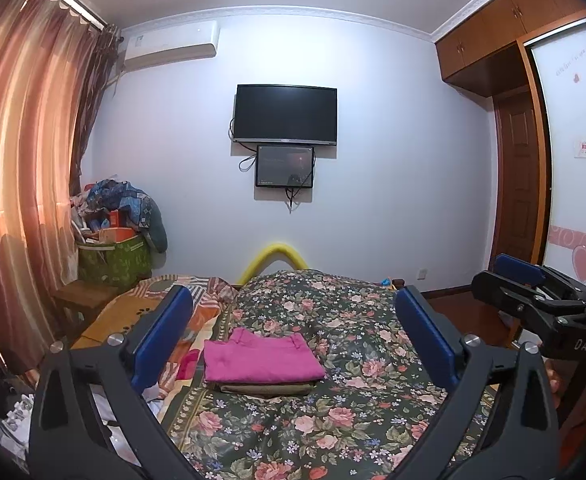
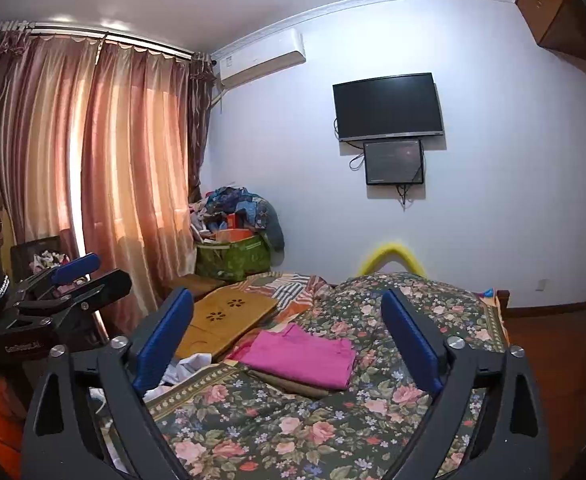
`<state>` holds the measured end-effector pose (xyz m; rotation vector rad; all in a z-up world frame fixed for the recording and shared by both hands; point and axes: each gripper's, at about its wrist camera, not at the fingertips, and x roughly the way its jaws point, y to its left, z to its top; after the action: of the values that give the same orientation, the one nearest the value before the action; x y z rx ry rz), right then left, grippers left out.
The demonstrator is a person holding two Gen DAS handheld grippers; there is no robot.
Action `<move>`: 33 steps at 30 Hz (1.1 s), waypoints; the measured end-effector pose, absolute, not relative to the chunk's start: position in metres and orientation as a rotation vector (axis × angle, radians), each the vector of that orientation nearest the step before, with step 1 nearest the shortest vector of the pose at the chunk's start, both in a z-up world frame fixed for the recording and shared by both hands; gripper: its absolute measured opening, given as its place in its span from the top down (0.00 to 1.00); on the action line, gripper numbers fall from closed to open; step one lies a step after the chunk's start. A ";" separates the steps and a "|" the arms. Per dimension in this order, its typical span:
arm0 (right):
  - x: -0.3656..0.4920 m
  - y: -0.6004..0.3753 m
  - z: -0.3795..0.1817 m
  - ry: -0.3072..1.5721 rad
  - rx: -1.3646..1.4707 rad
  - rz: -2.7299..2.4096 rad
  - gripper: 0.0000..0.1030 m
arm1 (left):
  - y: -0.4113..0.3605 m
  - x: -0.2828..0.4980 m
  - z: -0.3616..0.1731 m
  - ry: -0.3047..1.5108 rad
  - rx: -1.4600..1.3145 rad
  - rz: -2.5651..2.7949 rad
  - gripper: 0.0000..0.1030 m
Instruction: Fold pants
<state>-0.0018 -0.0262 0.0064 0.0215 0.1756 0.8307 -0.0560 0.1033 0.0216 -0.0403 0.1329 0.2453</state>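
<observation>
Both my left gripper (image 1: 293, 332) and right gripper (image 2: 287, 338) fingers wide, empty; pink pants (image 1: 263, 360) folded on bed (image 1: 353, 408); I withdraw level, avoiding stack.

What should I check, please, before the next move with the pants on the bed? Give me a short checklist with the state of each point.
1. Left gripper open, nothing between the jaws: ok.
2. Right gripper open and empty: ok.
3. Pink pants folded flat: ok.
4. They lie squarely on the olive garment: ok.
5. Stack rests on the floral cover, away from its edge: ok.
6. More pants waiting in the white laundry: cannot tell.
</observation>
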 end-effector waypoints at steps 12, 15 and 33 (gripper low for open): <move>-0.010 -0.028 0.001 0.167 0.011 0.795 0.01 | 0.106 -0.054 0.015 0.145 -0.066 0.243 0.00; -0.011 -0.028 0.001 0.170 0.003 0.790 0.01 | 0.107 -0.052 0.014 0.151 -0.075 0.242 0.00; -0.013 -0.030 0.002 0.180 -0.009 0.787 0.01 | 0.108 -0.048 0.011 0.166 -0.079 0.231 0.00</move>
<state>-0.0127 -0.0304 0.0018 -0.0088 0.1801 0.7872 -0.0480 0.1078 0.0106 -0.0785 0.1657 0.2312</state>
